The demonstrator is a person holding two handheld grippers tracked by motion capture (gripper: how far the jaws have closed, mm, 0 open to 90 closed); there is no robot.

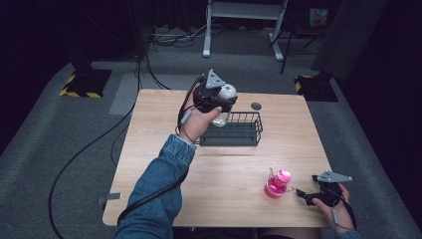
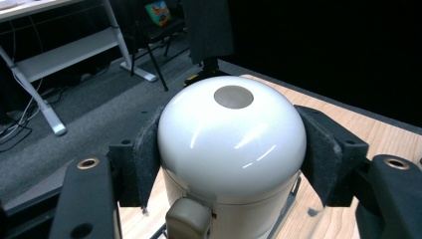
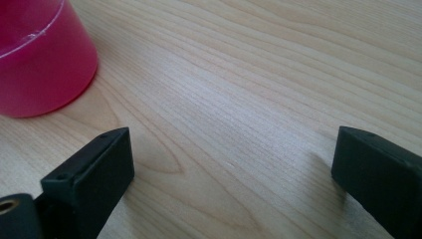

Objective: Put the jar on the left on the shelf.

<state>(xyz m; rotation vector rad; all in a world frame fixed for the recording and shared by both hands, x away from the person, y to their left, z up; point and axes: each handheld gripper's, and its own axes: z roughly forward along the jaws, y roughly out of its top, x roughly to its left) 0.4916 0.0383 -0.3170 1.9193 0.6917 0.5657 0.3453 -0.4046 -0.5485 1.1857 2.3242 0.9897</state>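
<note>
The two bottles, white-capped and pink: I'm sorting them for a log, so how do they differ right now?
The white-capped bottle is clamped at its domed cap between the left gripper pads, over the wire basket; the pink bottle stands free on the table, just ahead of the right gripper, whose jaws stand open. The white-capped bottle has a clear body; the pink bottle is pink throughout. Both stand upright and capped.

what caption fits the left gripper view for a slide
Left gripper clamps a white-capped bottle above the wooden table.
</note>
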